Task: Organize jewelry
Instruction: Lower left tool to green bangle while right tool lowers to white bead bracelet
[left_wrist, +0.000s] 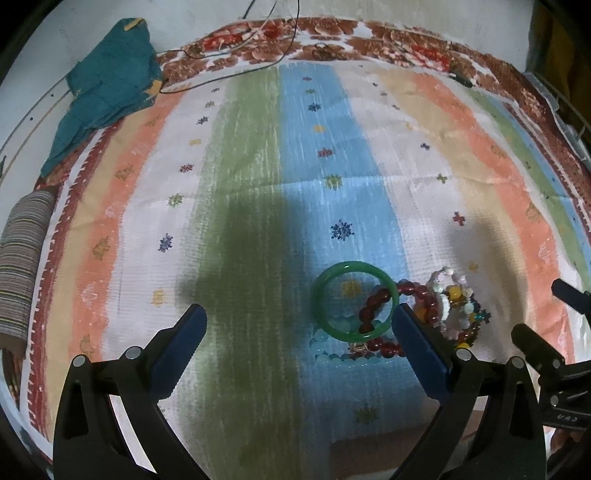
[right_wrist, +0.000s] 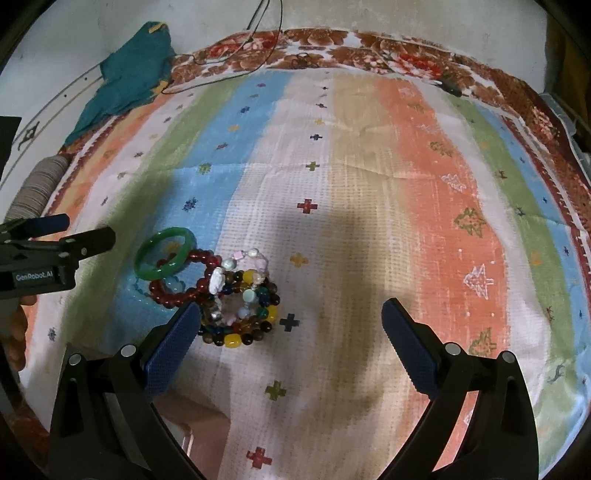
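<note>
Both grippers hover low over the striped cloth (right_wrist: 369, 177) with nothing between their fingers. Left gripper (left_wrist: 299, 321) stands with its jaws spread wide and empty; the right gripper (right_wrist: 286, 314) is likewise agape and holds nothing. The jewelry sits in one tangled heap near the front edge of the cloth, between the two tools.

From the left wrist view, the green bangle (left_wrist: 332, 325) lies flat just inside the right-hand finger, and the dark red bead bracelet (left_wrist: 373, 314) lies across it, overlapping its rim. A pale blue bead strand (left_wrist: 325, 339) peeks out from beneath the bangle. Beyond the finger is the mixed multicoloured bead pile (left_wrist: 458, 310).

From the right wrist view, that multicoloured pile (right_wrist: 243, 310) touches or nearly touches the tip of the left-hand finger, with the white and pink bead bracelet (right_wrist: 236, 266) lying on top of it.

The wide stance of both tools looks like readiness for a first pick: nothing appears sorted yet. The heap is interlocked, so lifting one piece would likely drag its neighbours. The bangle, rigid and on the heap's edge, seems the easiest to separate, though the red bracelet crossing it may catch.

A teal cloth (left_wrist: 107, 85) and thin cables (left_wrist: 229, 62) lie at the far side, well apart from the work.
</note>
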